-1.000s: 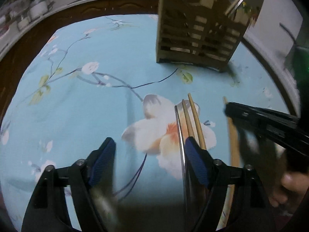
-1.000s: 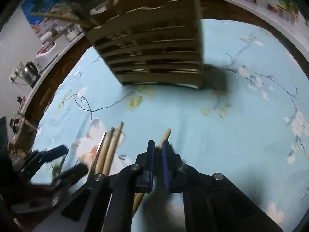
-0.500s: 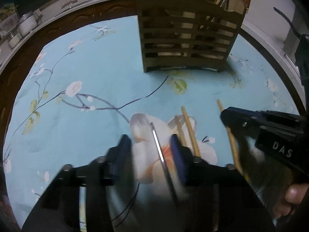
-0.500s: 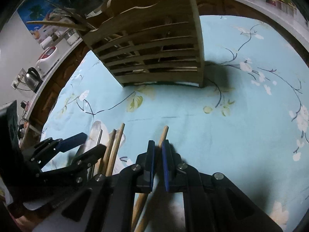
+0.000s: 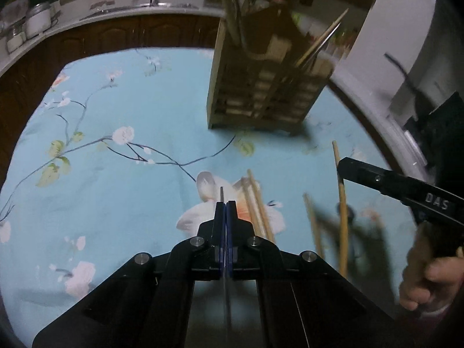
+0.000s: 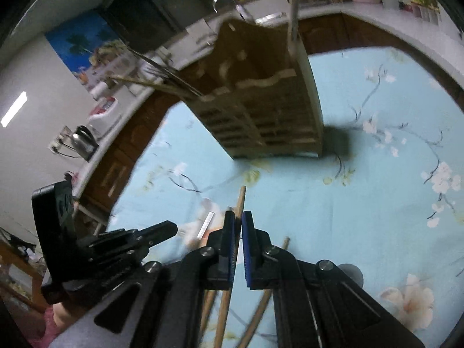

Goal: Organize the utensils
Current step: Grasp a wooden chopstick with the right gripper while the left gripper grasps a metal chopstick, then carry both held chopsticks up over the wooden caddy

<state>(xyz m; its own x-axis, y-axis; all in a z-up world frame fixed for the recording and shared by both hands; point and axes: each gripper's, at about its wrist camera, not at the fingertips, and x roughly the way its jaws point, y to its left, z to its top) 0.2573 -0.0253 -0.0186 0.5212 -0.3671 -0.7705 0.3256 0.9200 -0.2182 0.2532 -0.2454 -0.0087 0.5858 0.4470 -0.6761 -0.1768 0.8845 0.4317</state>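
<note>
Left gripper [image 5: 225, 203]: its fingers have just been closing and now clamp a thin metal chopstick [image 5: 221, 192], whose flat tip pokes out just past the pads.
Right gripper [image 6: 238, 217]: fingers clamped on a wooden chopstick [image 6: 241, 195], almost together with only the stick between them.
Long axis: both held sticks run along the fingers, near to far, pointing toward the wooden utensil holder [image 5: 261, 98].
Loose chopsticks [image 5: 256, 203]: a wooden pair lies on the worktop just right of the left gripper, another single one further right, all lengthwise near to far.
Worktop [image 5: 116, 188]: covered by a pale blue floral cloth.
Holder position: stands upright at the far middle of the cloth, well apart from both grippers; right of centre for the left hand, slightly left of centre for the right.
Nearer hand: cannot tell; both look about equally far.
Holder look: slatted brown wood, several compartments, already bristling with sticks leaning out at the top.
Next move, as judged: carry each stick forward and tip it upright over a compartment.
</note>
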